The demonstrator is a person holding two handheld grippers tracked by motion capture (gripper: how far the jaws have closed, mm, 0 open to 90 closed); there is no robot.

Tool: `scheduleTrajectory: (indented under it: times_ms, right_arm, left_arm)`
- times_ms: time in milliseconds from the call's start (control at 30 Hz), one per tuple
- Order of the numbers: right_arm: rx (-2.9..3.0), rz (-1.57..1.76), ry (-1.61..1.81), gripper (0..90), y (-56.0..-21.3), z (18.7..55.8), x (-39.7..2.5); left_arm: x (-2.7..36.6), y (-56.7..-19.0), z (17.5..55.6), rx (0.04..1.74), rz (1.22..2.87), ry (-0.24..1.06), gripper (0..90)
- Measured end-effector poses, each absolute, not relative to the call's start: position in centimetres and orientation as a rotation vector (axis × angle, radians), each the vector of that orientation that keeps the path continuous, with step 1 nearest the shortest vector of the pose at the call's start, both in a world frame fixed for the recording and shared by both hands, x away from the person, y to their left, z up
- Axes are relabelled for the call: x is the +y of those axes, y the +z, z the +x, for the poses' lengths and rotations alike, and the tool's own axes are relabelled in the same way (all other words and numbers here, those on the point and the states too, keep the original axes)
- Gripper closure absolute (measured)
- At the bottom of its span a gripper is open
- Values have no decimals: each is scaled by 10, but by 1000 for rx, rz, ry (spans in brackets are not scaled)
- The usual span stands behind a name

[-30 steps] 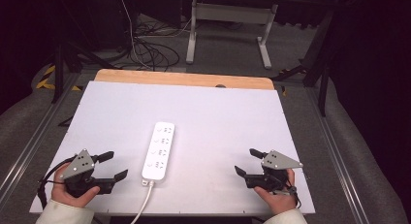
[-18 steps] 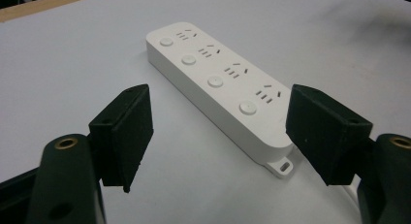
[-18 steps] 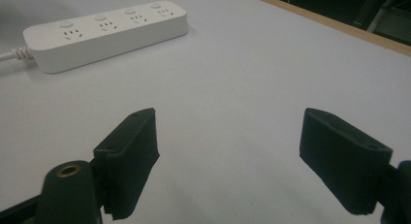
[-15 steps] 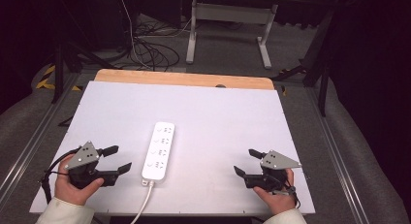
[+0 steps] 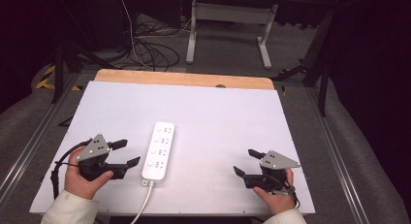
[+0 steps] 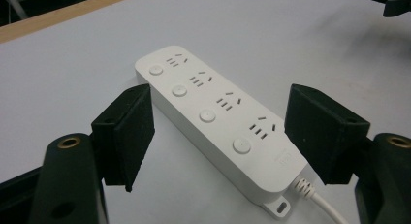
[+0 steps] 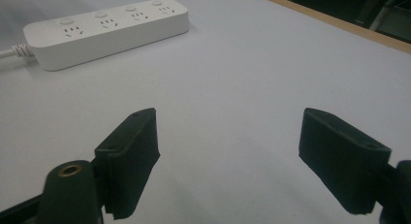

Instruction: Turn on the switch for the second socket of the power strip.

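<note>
White table (image 5: pixel 232 117), matte and flat, wooden strip along the far edge. Power strip (image 5: pixel 158 150) lies near the front edge, left of middle: hard glossy plastic, rounded long block, four sockets with round buttons, stiff white cord (image 5: pixel 140 209) off its near end. Probably light, rigid, a bit slippery; best pinched across the narrow sides. Left gripper (image 5: pixel 125 153) wide open, empty, just beside it. Right gripper (image 5: pixel 247 162) wide open, empty, well apart.

Your white four-outlet power strip (image 5: pixel 158 150) lies flat near the bench's (image 5: pixel 218 117) front edge, its cord (image 5: pixel 140 209) trailing off toward you.
</note>
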State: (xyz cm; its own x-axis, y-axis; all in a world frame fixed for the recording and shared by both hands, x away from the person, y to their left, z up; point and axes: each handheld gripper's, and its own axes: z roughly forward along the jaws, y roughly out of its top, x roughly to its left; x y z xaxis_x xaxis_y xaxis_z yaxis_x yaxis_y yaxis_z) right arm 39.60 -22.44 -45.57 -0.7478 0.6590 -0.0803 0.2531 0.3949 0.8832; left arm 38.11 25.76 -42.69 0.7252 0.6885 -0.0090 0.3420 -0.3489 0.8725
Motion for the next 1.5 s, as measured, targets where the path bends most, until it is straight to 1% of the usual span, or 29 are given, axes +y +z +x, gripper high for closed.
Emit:
scheduleTrajectory:
  times_ms: [400,933,1133,1233,1367,1400,1433,1467,1500]
  right_arm:
    - [2246,778,1306,232,-456,397,-224]
    - [2247,778,1306,232,-457,397,-224]
    - [2246,779,1307,232,-457,397,-224]
    - [2248,780,1307,232,-457,397,-224]
    - [2249,779,1307,232,-457,397,-224]
    - [2248,778,1307,232,-457,397,-224]
    - [2249,779,1308,232,-457,397,-224]
    - [2249,779,1308,232,-457,397,-224]
    - [2248,779,1307,232,-457,397,-224]
  left_arm:
    - [242,-423,397,773,1959,401,292]
    - [221,-425,414,749,2006,390,305]
    - [218,-426,419,745,2023,399,309]
    - [219,-426,420,748,2019,390,326]
    - [219,-427,420,748,2027,383,392]
    - [218,-427,420,752,2029,373,423]
    - [218,-427,421,756,2025,361,497]
    - [218,-428,422,769,2025,345,497]
    - [218,-428,422,769,2031,343,567]
